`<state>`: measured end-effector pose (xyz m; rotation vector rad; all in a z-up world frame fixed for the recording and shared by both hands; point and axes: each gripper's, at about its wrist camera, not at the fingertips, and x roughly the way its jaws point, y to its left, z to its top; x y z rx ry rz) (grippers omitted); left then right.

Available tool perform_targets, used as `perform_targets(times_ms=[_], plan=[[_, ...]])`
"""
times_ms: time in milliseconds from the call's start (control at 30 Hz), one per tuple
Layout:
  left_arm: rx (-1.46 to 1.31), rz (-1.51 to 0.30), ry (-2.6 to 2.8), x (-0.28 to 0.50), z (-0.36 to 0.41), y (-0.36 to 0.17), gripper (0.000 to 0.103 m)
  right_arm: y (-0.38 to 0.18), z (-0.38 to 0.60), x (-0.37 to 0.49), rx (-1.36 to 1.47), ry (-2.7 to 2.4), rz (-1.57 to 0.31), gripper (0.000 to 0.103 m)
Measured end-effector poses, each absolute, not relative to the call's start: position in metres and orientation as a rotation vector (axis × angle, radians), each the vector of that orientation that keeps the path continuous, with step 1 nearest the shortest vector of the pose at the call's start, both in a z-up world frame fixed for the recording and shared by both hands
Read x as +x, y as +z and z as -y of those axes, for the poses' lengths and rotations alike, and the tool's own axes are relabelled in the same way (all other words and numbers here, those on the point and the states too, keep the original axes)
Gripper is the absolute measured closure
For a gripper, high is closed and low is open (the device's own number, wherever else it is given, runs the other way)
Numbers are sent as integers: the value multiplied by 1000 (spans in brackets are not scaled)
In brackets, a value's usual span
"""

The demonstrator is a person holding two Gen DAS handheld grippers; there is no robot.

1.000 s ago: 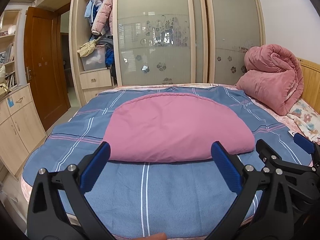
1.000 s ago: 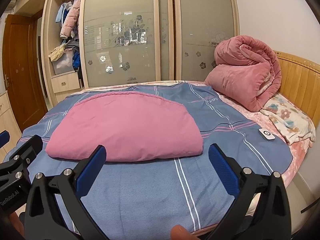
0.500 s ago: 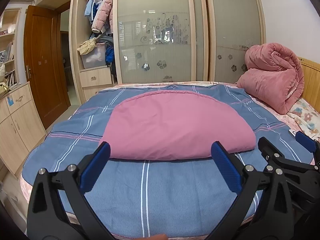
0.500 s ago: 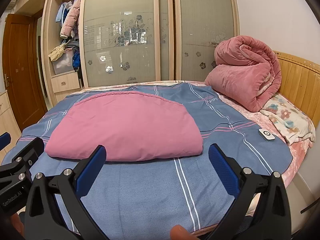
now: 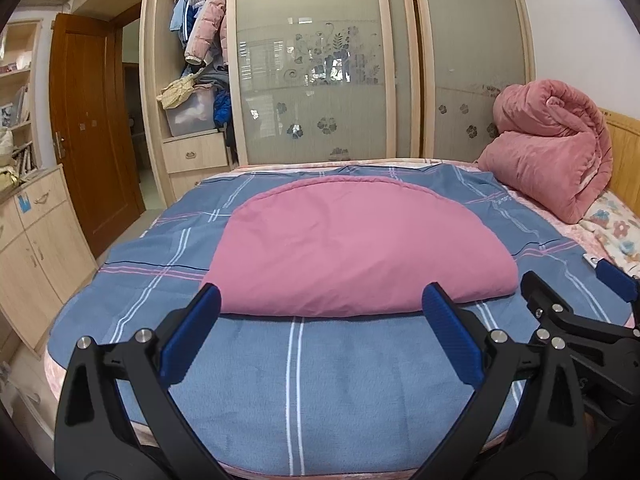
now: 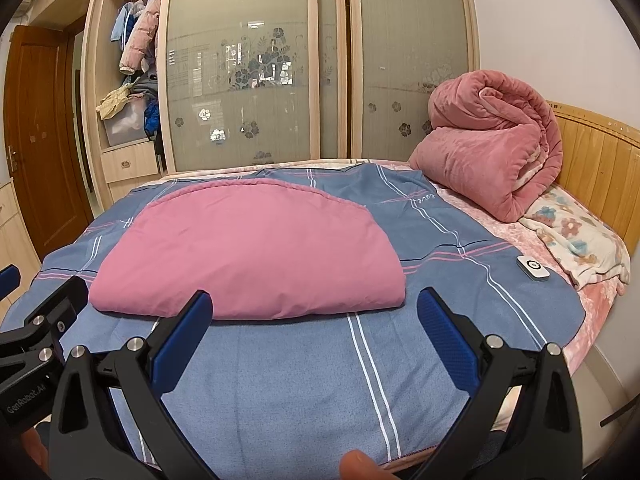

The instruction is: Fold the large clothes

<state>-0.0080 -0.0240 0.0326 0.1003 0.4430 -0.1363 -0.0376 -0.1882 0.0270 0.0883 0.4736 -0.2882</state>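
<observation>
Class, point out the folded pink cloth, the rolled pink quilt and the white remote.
pink cloth (image 6: 248,252), right wrist view, middle of its top.
pink quilt (image 6: 488,148), right wrist view, its rolled front.
white remote (image 6: 533,267), right wrist view, its top face.

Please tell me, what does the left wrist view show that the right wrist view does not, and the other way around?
Only the left wrist view shows the low wooden cabinet and wall shelves. Only the right wrist view shows the whole small white remote and a fingertip. Both show the folded pink garment, blue plaid sheet, rolled pink quilt, wardrobe, and both open grippers: left gripper, right gripper.
</observation>
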Motion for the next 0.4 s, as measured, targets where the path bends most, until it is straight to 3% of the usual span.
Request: perform_targets(times_ms=[400], plan=[[106,-477,-157,5,25,12,2,5,194,-22,95,-277,-522,1]])
